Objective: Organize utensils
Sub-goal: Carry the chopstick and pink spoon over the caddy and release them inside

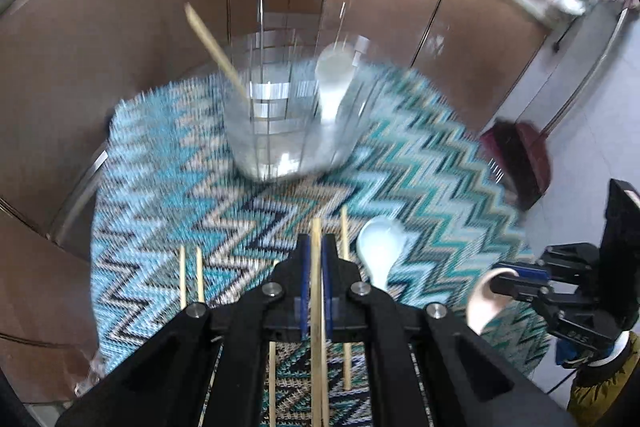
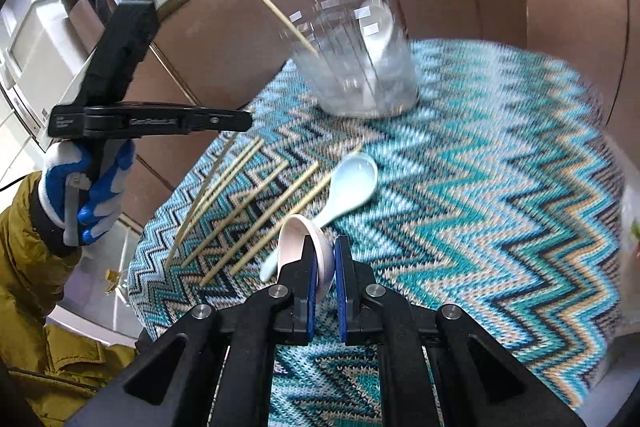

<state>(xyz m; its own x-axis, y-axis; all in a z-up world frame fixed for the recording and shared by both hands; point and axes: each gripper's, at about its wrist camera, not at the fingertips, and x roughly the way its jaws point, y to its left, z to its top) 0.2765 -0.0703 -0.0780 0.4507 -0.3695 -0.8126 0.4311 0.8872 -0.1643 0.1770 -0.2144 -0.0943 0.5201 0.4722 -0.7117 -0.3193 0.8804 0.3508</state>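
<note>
A metal utensil holder stands at the far side of a zigzag mat, with one chopstick and a white spoon in it. It also shows in the right wrist view. My left gripper is shut on a wooden chopstick, held above the mat. My right gripper is shut on a pink spoon, lifted off the mat. A pale blue spoon and several loose chopsticks lie on the mat.
Brown cabinet doors stand behind the round table. The table edge drops off at the left in the right wrist view. A dark red object sits on the floor to the right.
</note>
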